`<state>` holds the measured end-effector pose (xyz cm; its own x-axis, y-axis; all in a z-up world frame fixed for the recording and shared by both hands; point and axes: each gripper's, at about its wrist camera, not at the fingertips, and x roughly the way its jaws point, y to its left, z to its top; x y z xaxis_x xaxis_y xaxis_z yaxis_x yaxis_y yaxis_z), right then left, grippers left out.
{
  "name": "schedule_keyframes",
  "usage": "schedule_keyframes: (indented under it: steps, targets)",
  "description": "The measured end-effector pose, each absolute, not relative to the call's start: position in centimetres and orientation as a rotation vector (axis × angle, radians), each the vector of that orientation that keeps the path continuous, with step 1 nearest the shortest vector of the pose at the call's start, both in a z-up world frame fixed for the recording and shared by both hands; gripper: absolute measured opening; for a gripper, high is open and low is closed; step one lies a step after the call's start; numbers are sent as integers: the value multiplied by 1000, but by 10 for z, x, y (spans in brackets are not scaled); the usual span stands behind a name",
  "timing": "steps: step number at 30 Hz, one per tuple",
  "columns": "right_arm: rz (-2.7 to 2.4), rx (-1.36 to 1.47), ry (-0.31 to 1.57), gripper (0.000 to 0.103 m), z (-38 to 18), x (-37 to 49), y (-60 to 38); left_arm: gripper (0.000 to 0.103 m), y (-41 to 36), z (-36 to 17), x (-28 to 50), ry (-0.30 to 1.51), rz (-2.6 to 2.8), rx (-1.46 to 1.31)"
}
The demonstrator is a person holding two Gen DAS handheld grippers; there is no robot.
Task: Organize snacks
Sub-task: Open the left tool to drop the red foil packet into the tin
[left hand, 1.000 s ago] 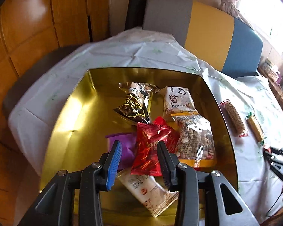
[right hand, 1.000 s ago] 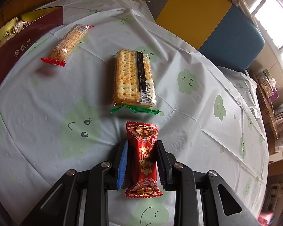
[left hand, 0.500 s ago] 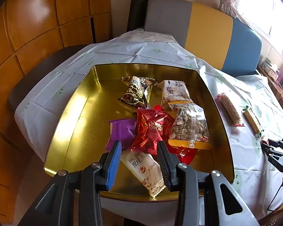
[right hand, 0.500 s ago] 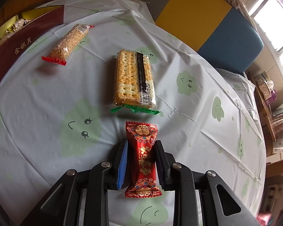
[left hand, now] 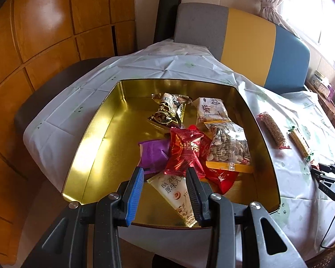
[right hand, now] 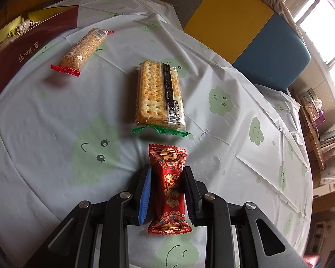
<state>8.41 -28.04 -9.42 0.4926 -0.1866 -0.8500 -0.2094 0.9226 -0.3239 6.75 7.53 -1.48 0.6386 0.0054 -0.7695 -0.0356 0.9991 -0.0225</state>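
Red candy packet [right hand: 170, 189] sat lengthwise btwn the fingers of the right gripper [right hand: 167, 192], both pads pressed to its sides; fingers narrowed to packet width, packet clamped, its near end just above the tabletop [right hand: 44, 122]. Seen in right wrist view only.

Same view: cracker pack [right hand: 159, 93] w/ green end seal lay flat just beyond the red packet, apart from it. Sesame bar [right hand: 83, 50] w/ red end lay further left, near the maroon outer wall of the tin [right hand: 29, 49], gold characters on that wall. Neither touched the other.

Left wrist view showed what the right did not: tin interior [left hand: 96, 138], gold, on the tabletop, holding a loose pile. Contents: dark gold-print pouch [left hand: 167, 111], white pack [left hand: 211, 109], clear nut bag [left hand: 229, 147] w/ orange edge, purple packet [left hand: 153, 154], red pouch [left hand: 184, 151] atop the pile, white-gold wrapper [left hand: 178, 198] at near wall. Left gripper [left hand: 165, 192] hung over the tin's near edge, fingers spread wide, nothing btwn them.

Left view also caught the sesame bar [left hand: 272, 129] and cracker pack [left hand: 300, 143] edge-on, right of the tin, and part of the right gripper [left hand: 328, 176] at frame edge.

Sofa back [left hand: 245, 42], grey/yellow/blue, behind tabletop in both views.
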Motion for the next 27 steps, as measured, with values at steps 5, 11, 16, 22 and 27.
schedule_keyframes:
  steps: [5,11,16,22,27]
  targets:
    - [14,-403,1064,28,-95,85,-281,39,83,-12,63,859,43,-36]
    - [11,-347,1083,27,-94,87,-286,39,108,-3,57,824,98,-63]
    - [23,-208,1157,27,-90,95,-297,39,127,-2,55,817,137,-102]
    - [169,10,1148,27,-66,93,-288,39,131,-6,55,816,136,-123]
    - [294,21,1097,27,-42,90,-246,39,130,-4,54,809,124,-114]
